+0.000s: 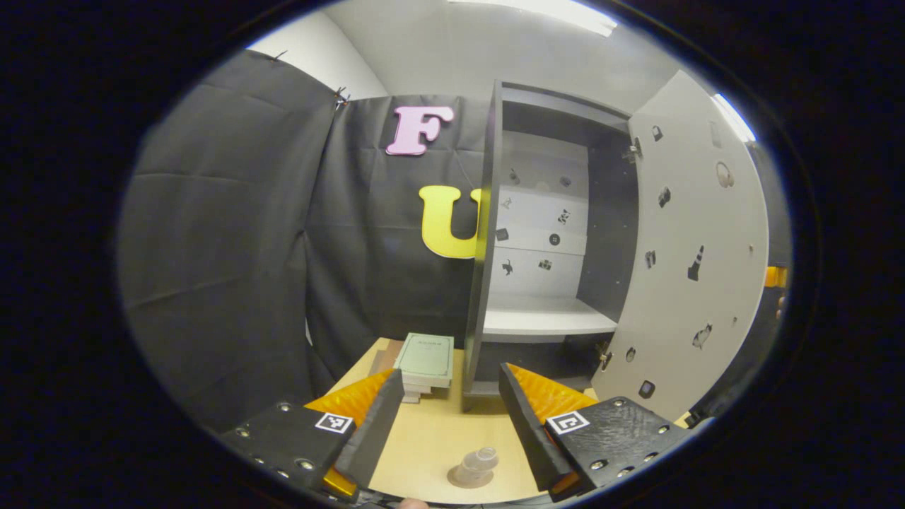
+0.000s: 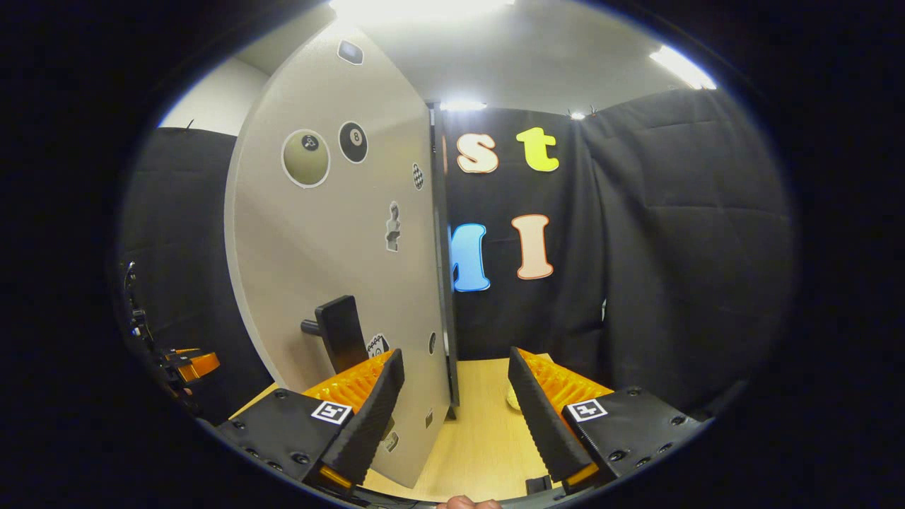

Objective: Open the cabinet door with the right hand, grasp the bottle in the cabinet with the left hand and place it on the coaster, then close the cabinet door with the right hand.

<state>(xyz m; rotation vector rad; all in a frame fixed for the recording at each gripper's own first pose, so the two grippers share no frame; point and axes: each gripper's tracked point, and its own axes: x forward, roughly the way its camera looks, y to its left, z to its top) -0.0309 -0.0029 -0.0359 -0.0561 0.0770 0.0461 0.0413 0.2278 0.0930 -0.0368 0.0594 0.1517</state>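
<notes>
On desk, bottle (image 1: 475, 466) stood on coaster, between wide, empty left claw (image 1: 445, 417) fingers. Cabinet (image 1: 544, 233) door (image 2: 339, 247) stood open; right claw (image 2: 452, 417) wide beside handle (image 2: 343, 332). Next, judging: push door shut.

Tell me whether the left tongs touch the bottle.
Apart. In the left gripper view the open left tongs straddle the bottle with bare table showing on both sides.

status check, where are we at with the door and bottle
Both hand-held grippers open, left, right, holding nothing. Bottle on table below left one. Cabinet door wide open, handle untouched. Nothing blocking.
</notes>
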